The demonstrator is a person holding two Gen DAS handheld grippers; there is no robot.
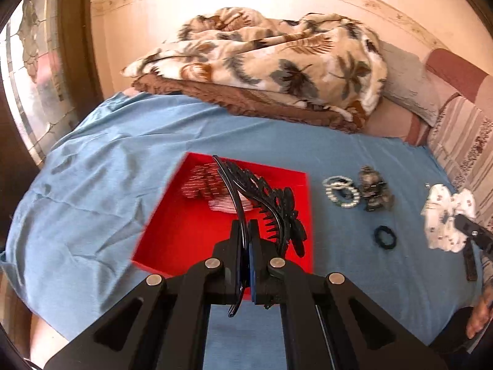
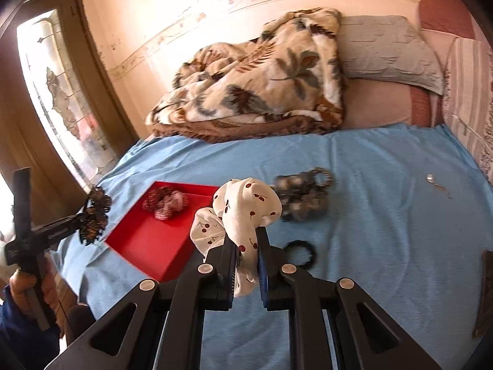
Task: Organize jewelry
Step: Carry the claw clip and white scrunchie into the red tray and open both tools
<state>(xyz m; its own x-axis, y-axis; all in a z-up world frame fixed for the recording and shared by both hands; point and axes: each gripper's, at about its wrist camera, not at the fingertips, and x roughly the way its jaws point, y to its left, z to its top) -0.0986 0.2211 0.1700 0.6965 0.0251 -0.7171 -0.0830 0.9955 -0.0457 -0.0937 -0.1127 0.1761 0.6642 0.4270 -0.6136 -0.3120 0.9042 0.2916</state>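
My left gripper (image 1: 245,225) is shut on a black toothed hair clip (image 1: 265,203) and holds it over the red tray (image 1: 172,231), which has a red-and-white scrunchie (image 1: 203,182) in it. My right gripper (image 2: 245,237) is shut on a white cherry-print scrunchie (image 2: 246,206), lifted above the blue sheet right of the red tray (image 2: 148,243). On the sheet lie pearl bracelets (image 1: 342,192), a grey patterned scrunchie (image 1: 374,189) and a black hair tie (image 1: 385,236). The left gripper (image 2: 89,215) with the clip also shows in the right wrist view.
The blue sheet (image 2: 385,215) covers the bed. A leaf-print blanket (image 1: 277,58) and a grey pillow (image 2: 385,49) lie at the back. A small chain (image 2: 437,185) lies at the far right. A dark strip (image 2: 485,293) lies at the right edge. A window (image 2: 55,98) is on the left.
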